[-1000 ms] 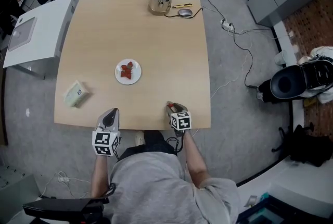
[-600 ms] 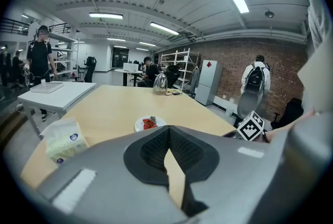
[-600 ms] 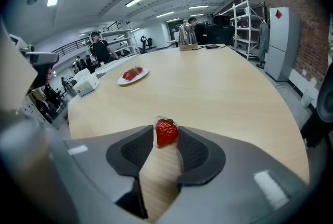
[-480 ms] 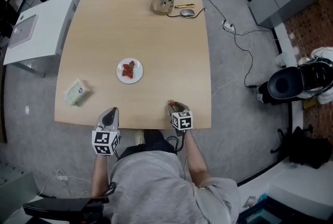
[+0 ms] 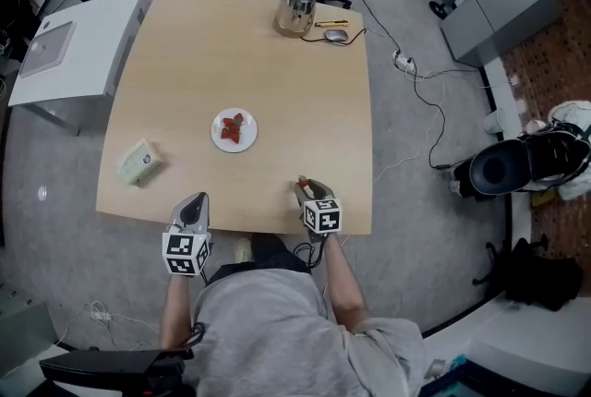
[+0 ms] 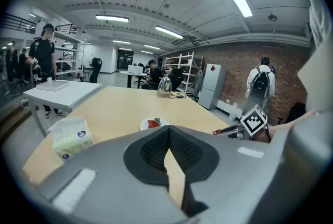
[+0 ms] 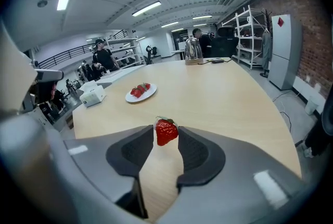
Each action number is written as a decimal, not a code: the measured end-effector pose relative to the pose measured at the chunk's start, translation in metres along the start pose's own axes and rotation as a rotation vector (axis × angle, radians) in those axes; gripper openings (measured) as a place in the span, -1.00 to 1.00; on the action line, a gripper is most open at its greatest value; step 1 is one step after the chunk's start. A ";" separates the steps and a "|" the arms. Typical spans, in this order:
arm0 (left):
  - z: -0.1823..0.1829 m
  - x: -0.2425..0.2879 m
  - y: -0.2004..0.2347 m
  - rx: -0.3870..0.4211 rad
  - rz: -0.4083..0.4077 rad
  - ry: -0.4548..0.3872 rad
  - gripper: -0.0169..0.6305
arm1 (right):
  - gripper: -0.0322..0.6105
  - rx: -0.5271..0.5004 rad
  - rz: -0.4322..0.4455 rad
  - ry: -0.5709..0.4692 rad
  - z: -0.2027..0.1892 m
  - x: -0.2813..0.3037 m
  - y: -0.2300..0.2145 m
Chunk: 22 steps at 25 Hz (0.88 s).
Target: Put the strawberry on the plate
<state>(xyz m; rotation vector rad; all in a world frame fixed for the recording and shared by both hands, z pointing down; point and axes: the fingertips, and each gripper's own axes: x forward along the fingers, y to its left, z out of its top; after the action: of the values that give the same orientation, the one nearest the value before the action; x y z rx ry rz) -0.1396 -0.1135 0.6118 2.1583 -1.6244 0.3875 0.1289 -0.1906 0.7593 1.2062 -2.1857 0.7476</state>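
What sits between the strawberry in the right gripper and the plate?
Nothing. Only bare table runs from the strawberry to the plate, clearest in the right gripper view.

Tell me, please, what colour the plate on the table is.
The plate is white, clearest in the right gripper view.

plate [image 5: 219, 138]: 1 | strawberry [image 7: 166, 131]: 1, pinched in my right gripper [image 5: 304, 186], nearer me than plate | strawberries [image 5: 235, 126] on plate: two or three, can't separate | kettle [image 5: 295, 12]: 1, far beyond plate | mouse [image 5: 336, 35]: 1, beyond plate, rightward | tissue pack [image 5: 139, 162]: 1, left of plate | wooden table [image 5: 305, 109]: 1, under plate
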 end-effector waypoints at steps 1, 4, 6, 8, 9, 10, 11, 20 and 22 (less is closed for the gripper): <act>0.000 -0.001 0.001 -0.004 0.004 -0.003 -0.89 | -0.42 -0.002 0.004 -0.007 0.004 -0.001 0.002; -0.002 -0.005 0.007 -0.024 0.018 -0.013 -0.89 | -0.42 -0.007 0.013 -0.030 0.017 -0.003 0.008; -0.003 -0.008 0.011 -0.039 0.034 -0.020 -0.89 | -0.42 -0.012 0.022 -0.048 0.028 -0.004 0.011; -0.004 -0.011 0.015 -0.051 0.050 -0.027 -0.89 | -0.42 -0.022 0.036 -0.066 0.041 -0.003 0.016; -0.004 -0.012 0.017 -0.056 0.057 -0.029 -0.89 | -0.42 -0.030 0.043 -0.073 0.047 -0.002 0.019; -0.005 -0.014 0.019 -0.061 0.063 -0.031 -0.89 | -0.42 -0.039 0.049 -0.079 0.052 -0.001 0.022; -0.006 -0.015 0.020 -0.067 0.069 -0.033 -0.89 | -0.42 -0.047 0.057 -0.084 0.058 0.000 0.025; -0.015 -0.022 0.033 -0.107 0.130 -0.043 -0.89 | -0.42 -0.119 0.131 -0.105 0.097 0.025 0.052; -0.016 -0.026 0.036 -0.116 0.147 -0.044 -0.89 | -0.42 -0.133 0.146 -0.104 0.104 0.030 0.058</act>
<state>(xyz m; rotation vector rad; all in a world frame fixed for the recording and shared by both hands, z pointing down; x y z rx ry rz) -0.1810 -0.0921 0.6193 1.9824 -1.7911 0.2831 0.0463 -0.2531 0.6941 1.0493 -2.3887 0.5974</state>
